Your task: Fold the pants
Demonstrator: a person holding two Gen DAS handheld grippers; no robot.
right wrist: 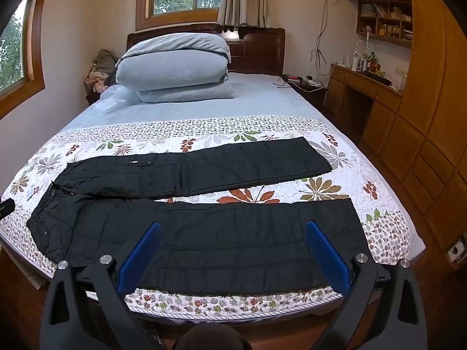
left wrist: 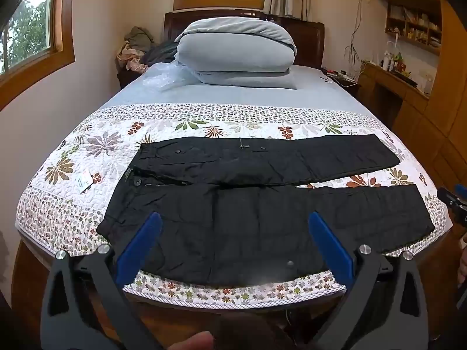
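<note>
A pair of black, lightly quilted fabric pants (left wrist: 262, 204) lies spread flat across the foot of a bed, on a white quilted bedspread printed with leaves and flowers (left wrist: 96, 145). The waistband lies toward the left side of the bed and the two legs run toward the right, parted by a narrow wedge of bedspread that widens toward the cuffs. The nearer leg lies along the bed's front edge; the farther leg lies behind it, with small buttons and a pocket flap showing near the hip.

The left gripper (left wrist: 235, 248) hangs above the near leg toward the waist end, its blue-padded jaws spread wide with nothing between them, clear of the cloth. The right gripper (right wrist: 233, 253) hangs above the same leg closer to the cuff, its jaws likewise spread wide and empty. Its tip also shows at the right border of the left wrist view.

A small white paper tag (left wrist: 84, 182) lies on the bedspread just left of the waistband. Farther back, a folded pale blue duvet (left wrist: 236, 55) sits stacked at the dark wooden headboard (left wrist: 306, 38), on a light blue sheet (left wrist: 233, 96).
</note>
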